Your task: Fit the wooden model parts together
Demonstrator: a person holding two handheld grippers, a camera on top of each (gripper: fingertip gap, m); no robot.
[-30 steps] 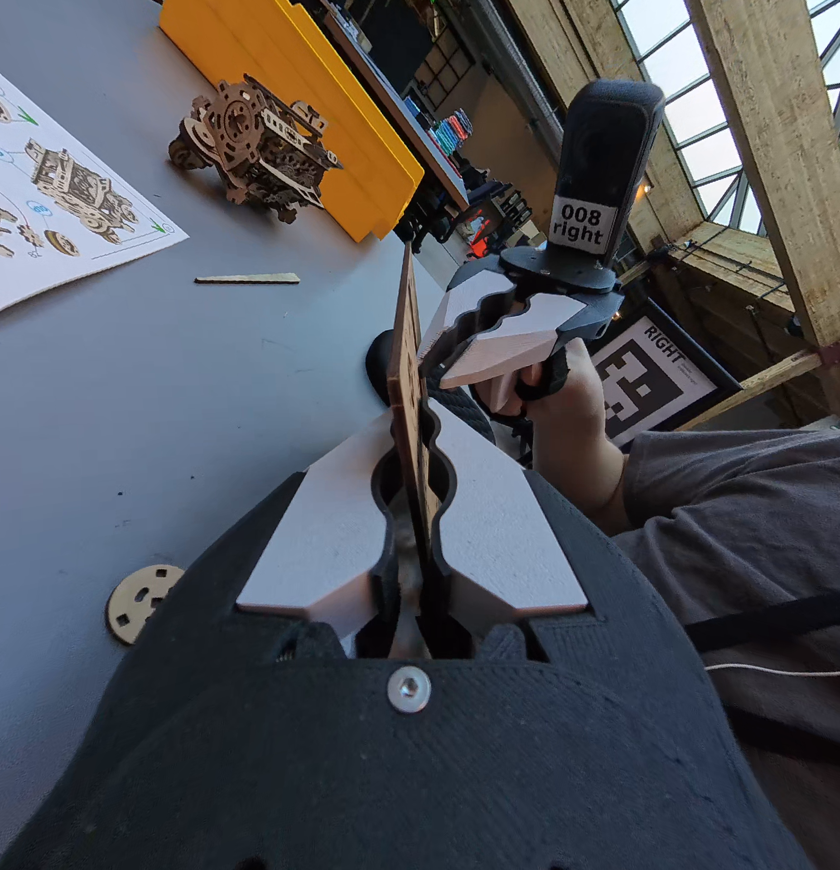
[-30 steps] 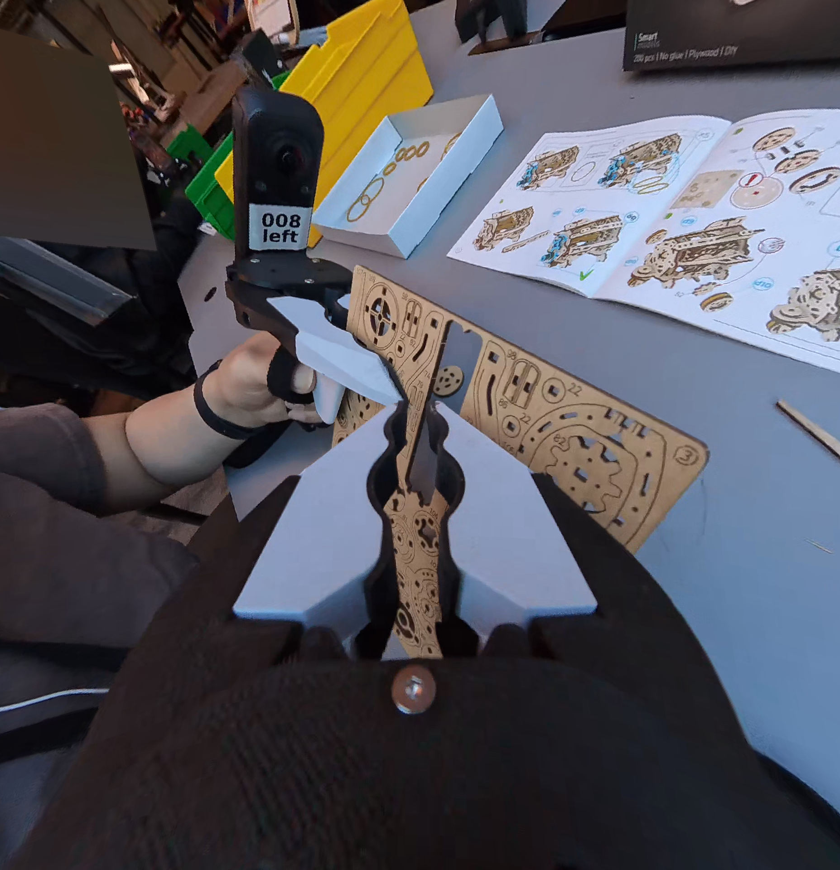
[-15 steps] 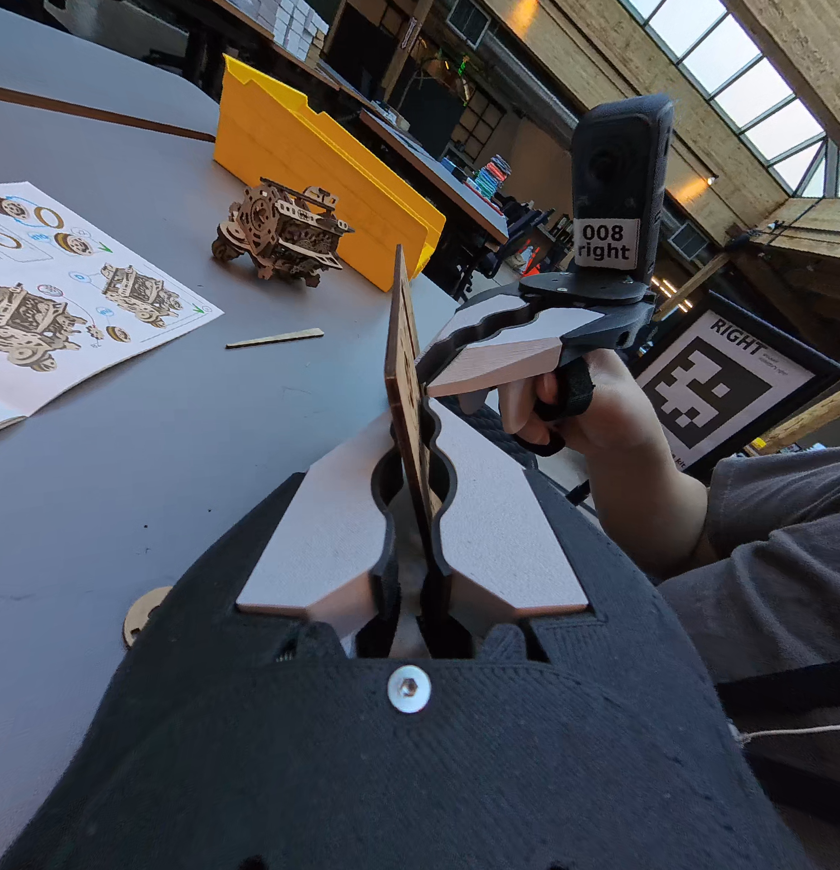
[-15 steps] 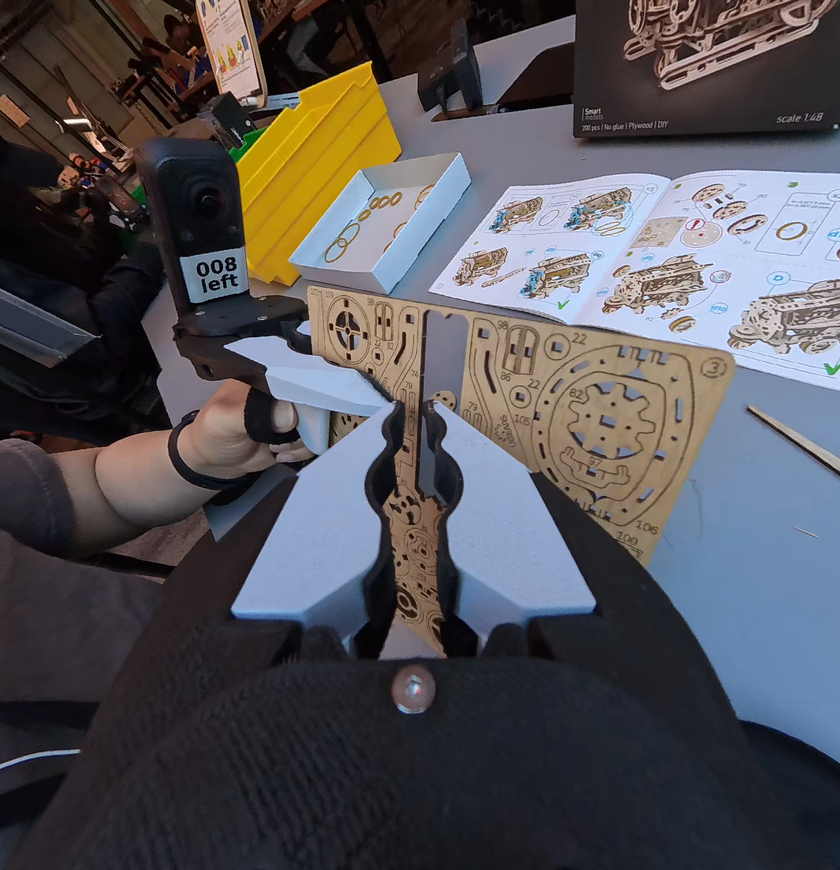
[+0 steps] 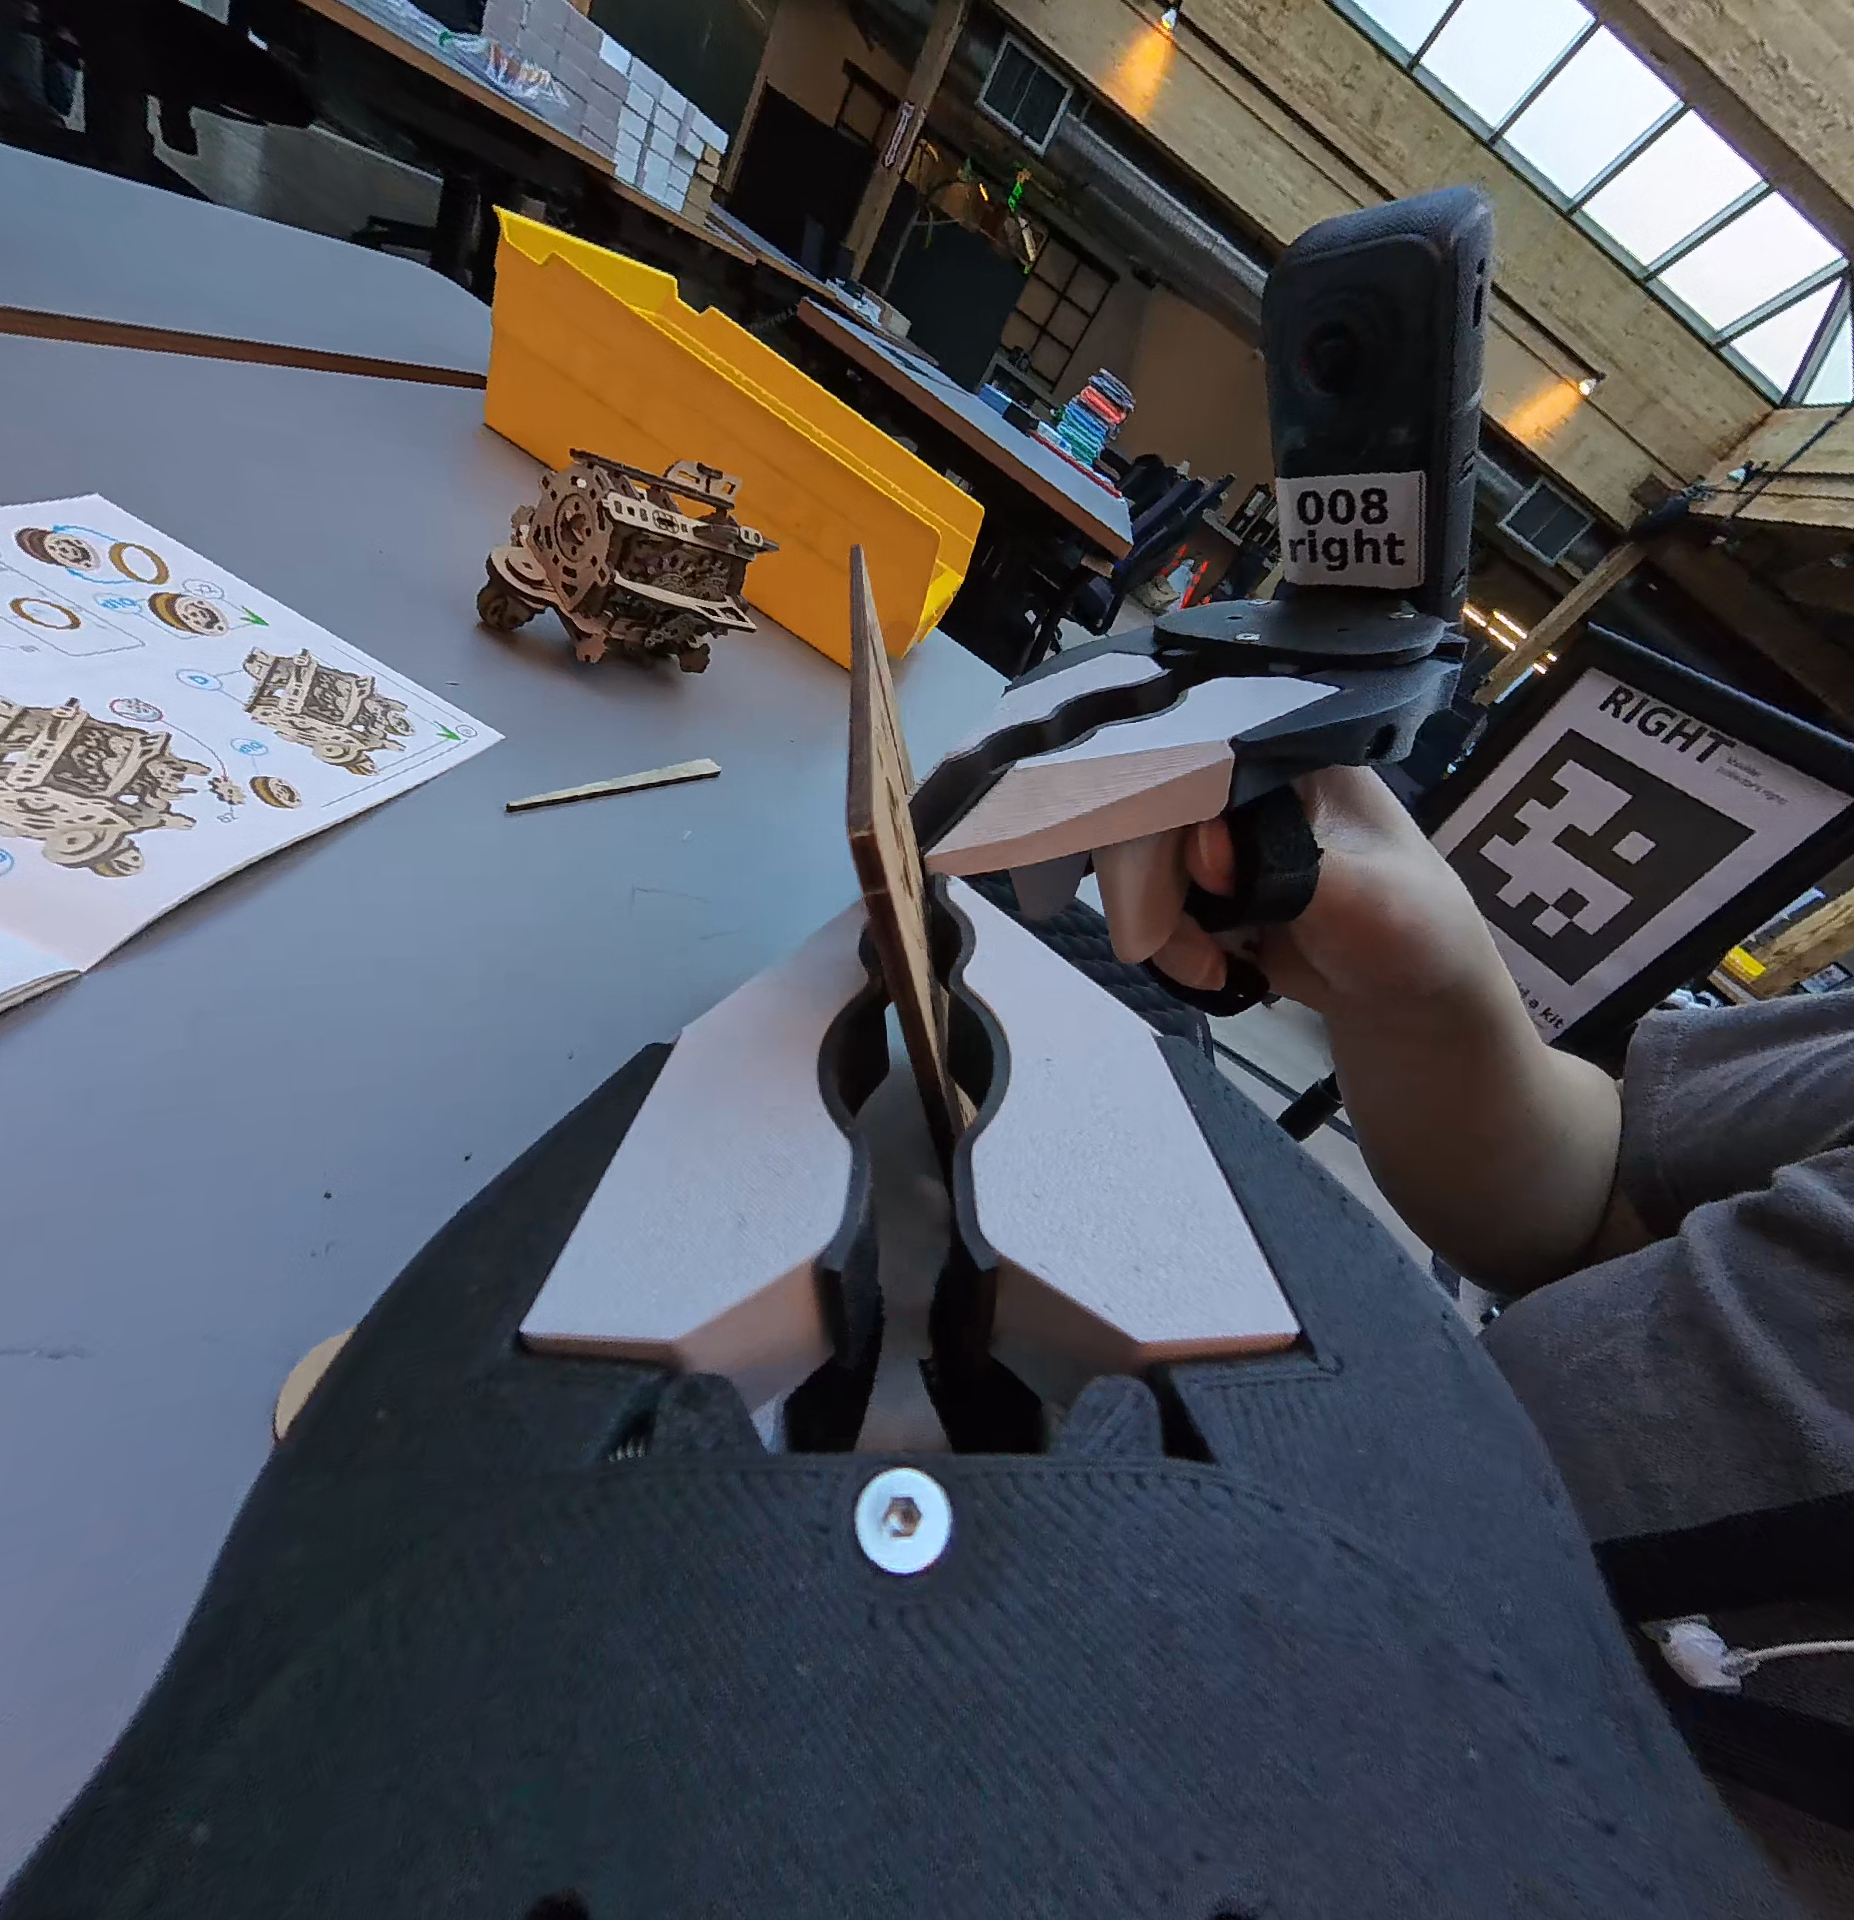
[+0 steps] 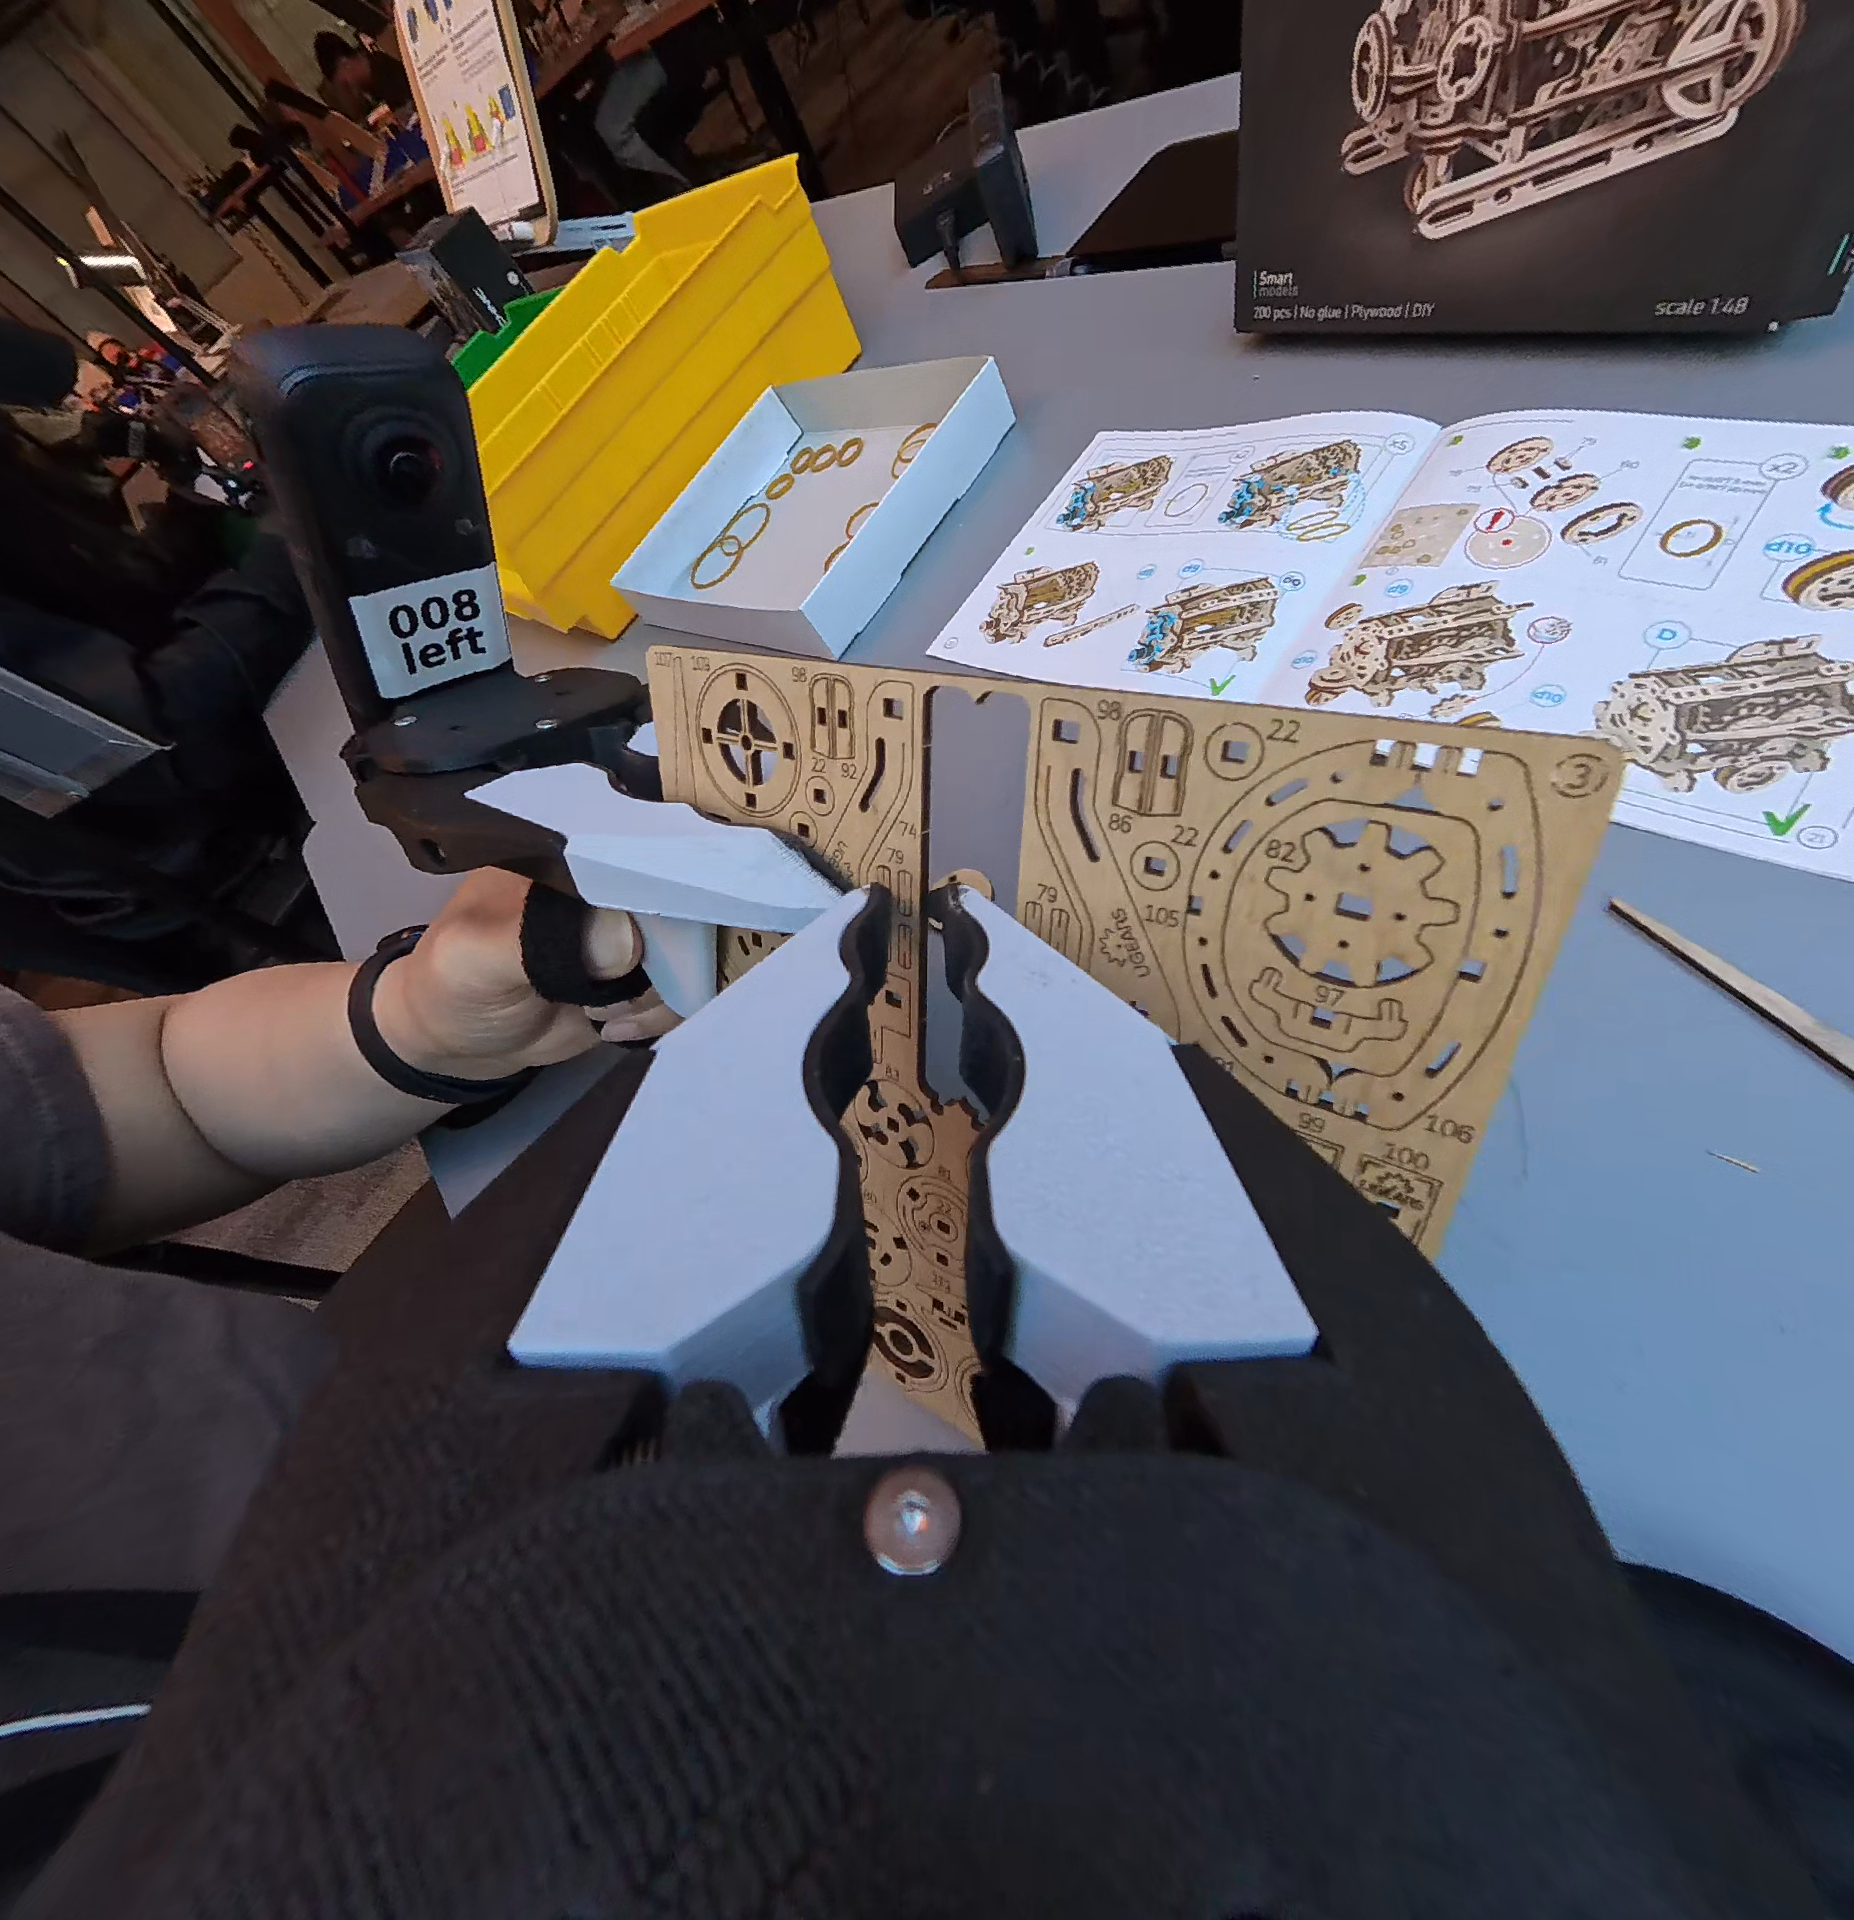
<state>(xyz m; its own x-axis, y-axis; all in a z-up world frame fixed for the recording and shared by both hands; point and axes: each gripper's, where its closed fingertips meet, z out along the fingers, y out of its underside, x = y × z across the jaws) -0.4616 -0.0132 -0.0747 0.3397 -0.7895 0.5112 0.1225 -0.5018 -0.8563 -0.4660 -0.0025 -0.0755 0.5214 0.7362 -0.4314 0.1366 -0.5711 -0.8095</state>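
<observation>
A laser-cut plywood parts sheet [image 6: 1318, 935] stands upright above the grey table. It faces the right wrist view and shows edge-on in the left wrist view [image 5: 887, 790]. My left gripper [image 5: 907, 914] is shut on the sheet's left edge and also shows in the right wrist view [image 6: 798, 873]. My right gripper [image 6: 915, 896] has its jaws nearly together. Its tips sit against the sheet's face beside a long empty slot, and I see nothing clamped between them. It also shows in the left wrist view [image 5: 928, 831]. A partly built wooden model [image 5: 622, 582] stands on the table.
An open instruction booklet [image 6: 1422, 582] lies behind the sheet. A white box [image 6: 902, 582] holding rubber bands and a yellow bin [image 6: 653, 364] are at the back left, and a black kit box [image 6: 1525, 156] at the back. A thin wooden strip [image 5: 611, 784] and a round disc [image 5: 305, 1382] lie on the table. Left and right tips are no more than a few centimetres apart.
Both grippers have turned the sheet from tilted to upright and square to the right camera. The left grip is unchanged, and the right tips have stayed at the slot.
</observation>
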